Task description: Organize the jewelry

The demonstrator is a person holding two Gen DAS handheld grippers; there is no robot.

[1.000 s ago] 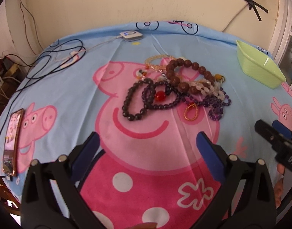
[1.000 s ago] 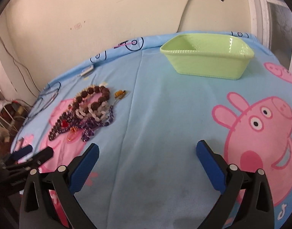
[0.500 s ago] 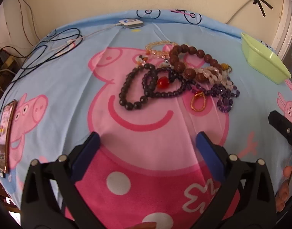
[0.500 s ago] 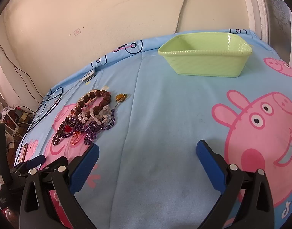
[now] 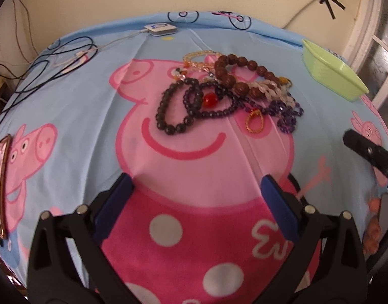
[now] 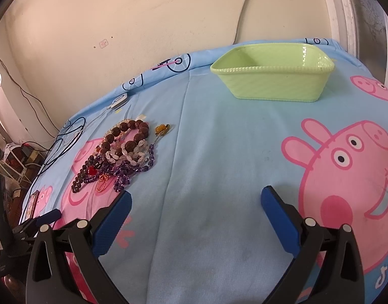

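Observation:
A tangled pile of bead bracelets and necklaces lies on the Peppa Pig cloth: dark beads, brown wooden beads, purple and clear beads, a red bead and a gold ring. It also shows in the right wrist view. A light green basket stands empty at the far right, seen closer in the right wrist view. My left gripper is open and empty, short of the pile. My right gripper is open and empty over bare cloth, right of the pile and short of the basket.
A phone lies at the left edge of the cloth. Black cables and a small white device lie at the far left by the wall. The right gripper's tip shows at the right of the left wrist view.
My left gripper has moved forward toward the jewelry pile, which looks nearer and larger. My right gripper has shifted slightly; the basket looks a little closer. Both stay open.

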